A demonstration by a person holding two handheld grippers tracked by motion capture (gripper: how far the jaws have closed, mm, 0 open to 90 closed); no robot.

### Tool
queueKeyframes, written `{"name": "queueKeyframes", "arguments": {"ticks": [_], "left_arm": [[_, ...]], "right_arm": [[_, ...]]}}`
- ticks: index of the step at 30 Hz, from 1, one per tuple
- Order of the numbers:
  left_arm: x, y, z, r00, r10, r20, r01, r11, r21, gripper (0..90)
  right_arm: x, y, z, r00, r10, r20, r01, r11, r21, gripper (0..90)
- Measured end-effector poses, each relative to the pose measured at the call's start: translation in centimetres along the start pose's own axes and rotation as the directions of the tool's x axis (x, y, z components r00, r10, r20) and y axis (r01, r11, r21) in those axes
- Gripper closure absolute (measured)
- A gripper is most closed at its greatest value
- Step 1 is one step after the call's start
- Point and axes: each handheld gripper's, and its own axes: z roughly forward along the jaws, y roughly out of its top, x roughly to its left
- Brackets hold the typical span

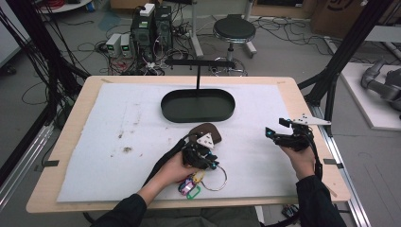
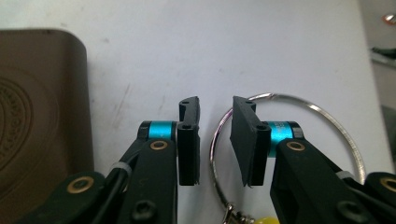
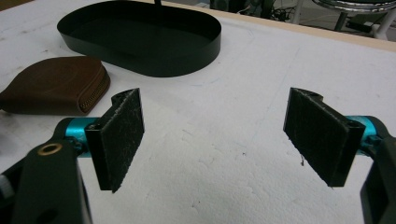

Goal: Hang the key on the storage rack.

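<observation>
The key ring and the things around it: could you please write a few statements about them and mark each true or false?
1. The left hand-held gripper has its jaws a little apart over the wire of the key ring. True.
2. The key ring hangs on the stand's crossbar. False: it lies on the white mat, near the table's front edge.
3. The brown pouch lies inside the black oval tray. False: it lies on the mat beside the tray.
4. The right hand-held gripper is wide open and holds nothing. True.
5. Coloured tags are attached to the key ring. True.
</observation>
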Motion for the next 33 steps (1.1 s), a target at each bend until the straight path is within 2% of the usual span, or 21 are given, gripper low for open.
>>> {"name": "queueKeyframes", "arguments": {"ticks": [4,7,8,11,12,16,18,19,24,25,26,28,29,33], "left_arm": [[-0.2,-0.1,0.0,0.9999,0.005,-0.014,-0.005,1.0000,-0.006,74.3],[-0.4,-0.3,0.0,0.9992,0.021,-0.033,-0.021,0.9997,-0.012,80.0],[-0.5,-0.3,0.0,0.9990,0.022,-0.039,-0.023,0.9997,-0.013,84.5],[-0.7,-0.2,0.0,0.9974,0.045,-0.056,-0.046,0.9989,-0.006,85.0],[-0.7,-0.2,0.0,0.9975,0.043,-0.057,-0.043,0.9991,-0.006,85.2],[-0.4,-0.2,-0.5,0.9979,0.032,-0.056,-0.033,0.9992,-0.023,85.6],[-0.1,-0.2,-1.4,0.9986,0.010,-0.052,-0.014,0.9973,-0.072,85.9],[-0.1,-0.2,-1.4,0.9986,0.010,-0.052,-0.014,0.9973,-0.072,86.1],[0.0,-0.2,-3.3,0.9975,0.011,-0.069,-0.021,0.9876,-0.155,86.3],[-0.1,-0.1,-4.1,0.9969,0.018,-0.076,-0.032,0.9818,-0.187,86.2],[-0.1,-0.1,-4.1,0.9969,0.018,-0.076,-0.032,0.9818,-0.187,86.2],[-0.4,-0.1,-5.0,0.9965,0.026,-0.080,-0.043,0.9754,-0.216,86.3],[-0.4,-0.1,-5.0,0.9965,0.026,-0.080,-0.043,0.9754,-0.216,86.3],[-1.0,-0.2,-6.2,0.9944,0.050,-0.093,-0.071,0.9678,-0.241,86.3]], "right_arm": [[0.0,0.0,0.0,1.0000,0.000,0.001,0.000,1.000,-0.003,20.6],[0.0,0.0,-0.1,1.0000,0.001,0.002,-0.001,1.000,-0.004,20.6],[0.0,0.0,-0.1,1.0000,0.001,0.001,-0.001,1.000,-0.004,20.5],[-0.1,0.0,0.0,1.0000,0.002,0.003,-0.002,1.000,-0.002,20.6],[-0.1,0.0,0.0,1.0000,0.002,0.000,-0.002,1.000,0.002,25.8],[0.0,0.0,0.0,1.0000,-0.006,-0.004,0.006,1.000,0.000,26.1],[0.0,0.0,-0.1,1.0000,-0.006,0.000,0.006,1.000,-0.004,26.1],[0.0,0.0,-0.1,1.0000,-0.006,0.000,0.006,1.000,-0.004,26.1],[0.0,0.0,-0.1,1.0000,-0.001,0.000,0.001,1.000,-0.007,26.0],[0.0,0.0,-0.1,1.0000,-0.002,0.000,0.002,1.000,-0.007,26.1],[0.0,0.0,-0.1,1.0000,-0.002,0.000,0.002,1.000,-0.007,26.1],[0.0,0.0,-0.1,1.0000,-0.002,0.001,0.002,1.000,-0.007,26.1],[0.0,0.0,-0.1,1.0000,-0.002,0.001,0.002,1.000,-0.007,26.1],[-0.1,0.0,-0.2,1.0000,-0.004,0.004,0.004,1.000,-0.013,26.0]]}}
